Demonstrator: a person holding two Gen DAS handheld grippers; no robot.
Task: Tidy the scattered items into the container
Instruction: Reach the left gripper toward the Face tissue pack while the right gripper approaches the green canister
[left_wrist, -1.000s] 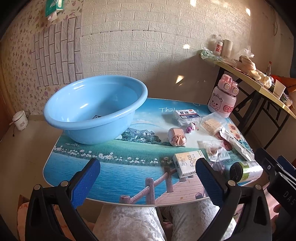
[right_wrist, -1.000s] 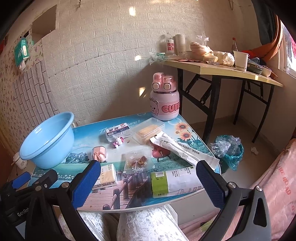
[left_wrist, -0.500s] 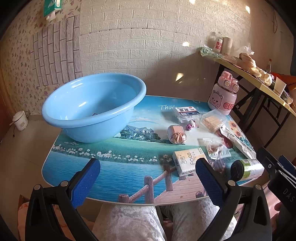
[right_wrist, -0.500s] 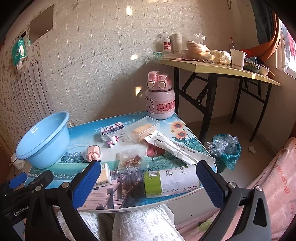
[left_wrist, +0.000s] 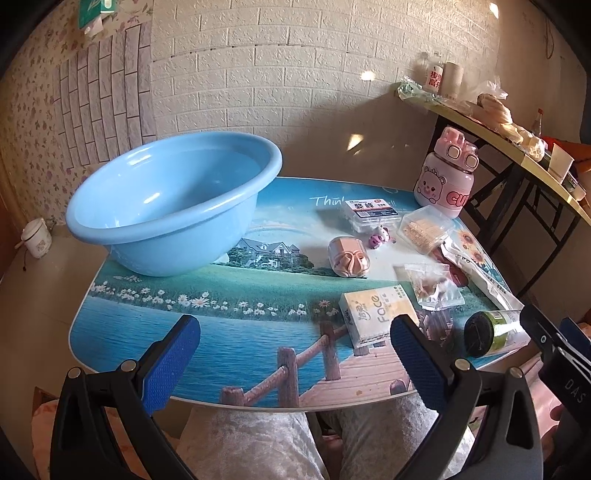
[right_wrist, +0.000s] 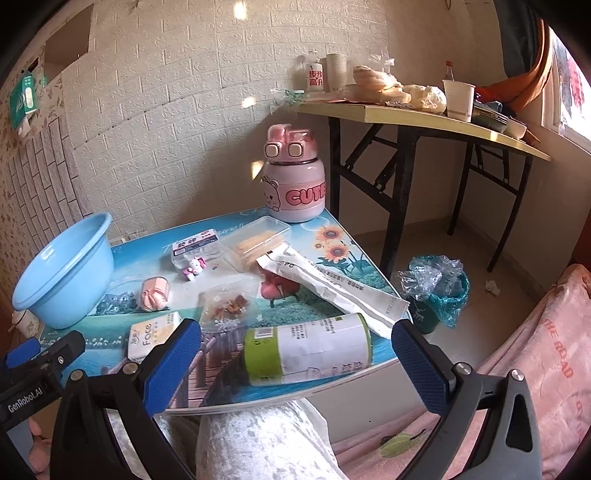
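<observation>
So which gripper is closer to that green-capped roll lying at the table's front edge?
Right. The right gripper is open right in front of the roll; the left gripper, also open, sits farther left, toward the table's middle.

We are reading "CUTE" in pink letters on the pink bear bottle (right_wrist: 294, 184), and "Face" on the yellow tissue pack (left_wrist: 373, 317). The table top (left_wrist: 258, 295) is showing "Thin" in white script near its far edge. The left gripper's housing (right_wrist: 29, 384) is carrying "GenRobot.AI", the right gripper's housing (left_wrist: 569, 380) "DAS". Pink bedding (right_wrist: 554, 362) is displaying "THE ROAD". Chinese labels elsewhere are staying unreadable to us.
</observation>
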